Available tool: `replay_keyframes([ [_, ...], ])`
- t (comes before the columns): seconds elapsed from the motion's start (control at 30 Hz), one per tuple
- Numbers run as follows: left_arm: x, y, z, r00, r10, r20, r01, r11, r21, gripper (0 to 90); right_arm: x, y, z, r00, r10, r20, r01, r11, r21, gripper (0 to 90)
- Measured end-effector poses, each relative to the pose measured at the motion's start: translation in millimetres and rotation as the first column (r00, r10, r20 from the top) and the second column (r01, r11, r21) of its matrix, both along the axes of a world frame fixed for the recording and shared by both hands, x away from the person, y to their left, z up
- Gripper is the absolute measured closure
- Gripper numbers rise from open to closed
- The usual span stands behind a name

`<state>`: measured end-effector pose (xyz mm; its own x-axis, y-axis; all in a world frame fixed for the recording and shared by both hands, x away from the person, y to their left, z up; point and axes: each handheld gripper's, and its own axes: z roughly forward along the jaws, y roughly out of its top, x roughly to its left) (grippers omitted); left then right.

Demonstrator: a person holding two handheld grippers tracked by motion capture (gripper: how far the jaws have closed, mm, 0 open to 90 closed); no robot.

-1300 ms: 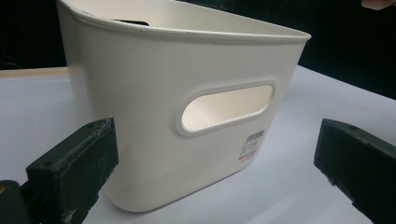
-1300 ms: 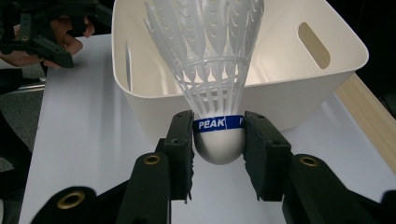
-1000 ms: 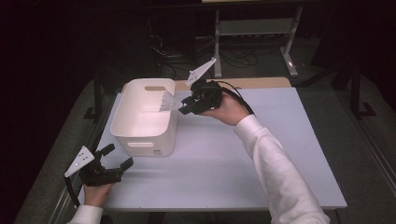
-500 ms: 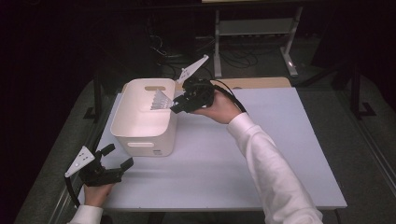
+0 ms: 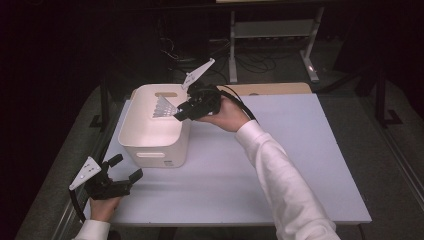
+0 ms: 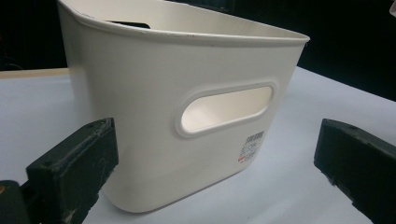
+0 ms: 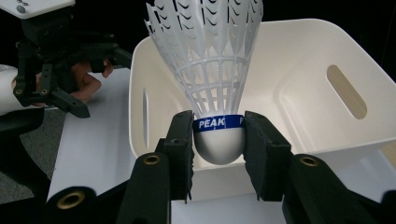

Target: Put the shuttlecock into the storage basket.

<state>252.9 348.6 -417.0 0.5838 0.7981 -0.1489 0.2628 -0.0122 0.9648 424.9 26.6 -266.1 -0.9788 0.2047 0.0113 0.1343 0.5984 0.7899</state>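
Shuttlecock, white, cork clamped between right gripper jaws, skirt pointing over rim of bin on bench, interior just below; left gripper open, empty

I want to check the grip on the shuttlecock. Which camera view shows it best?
The right gripper view: the shuttlecock is close up, its white cap with the blue band pinched between the right gripper jaws above the white bin. The high view shows it as a small pale fan over the bin.
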Motion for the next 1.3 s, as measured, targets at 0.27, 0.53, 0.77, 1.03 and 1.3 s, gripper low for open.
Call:
replay_keyframes([
  [0.27,-0.3,-0.1,0.0,1.0,0.002,0.002,-0.002,1.0,-0.003,0.0,-0.2,13.4,-1.1,0.9997,0.022,0.009,-0.022,1.0,0.013,62.7],
  [0.53,-0.1,0.5,-0.2,1.0,0.005,0.0,-0.005,1.0,-0.005,0.0,1.7,26.2,-7.8,0.999,0.043,0.011,-0.044,0.999,0.018,62.7],
  [0.77,-0.1,0.3,-0.3,1.0,0.006,0.001,-0.006,0.9999,-0.009,0.0,1.6,34.3,-12.6,0.9991,0.042,-0.005,-0.042,0.999,0.01,62.7],
  [1.03,-0.1,0.8,-0.2,1.0,0.005,0.002,-0.005,1.0,-0.006,0.0,5.5,39.5,-18.5,0.9993,0.031,-0.021,-0.031,0.999,0.023,55.6],
  [1.3,0.1,0.9,-0.2,1.0,0.002,0.003,-0.002,1.0,-0.007,0.0,7.9,35.6,-21.7,0.9979,-0.063,-0.013,0.063,0.998,0.022,16.0],
])
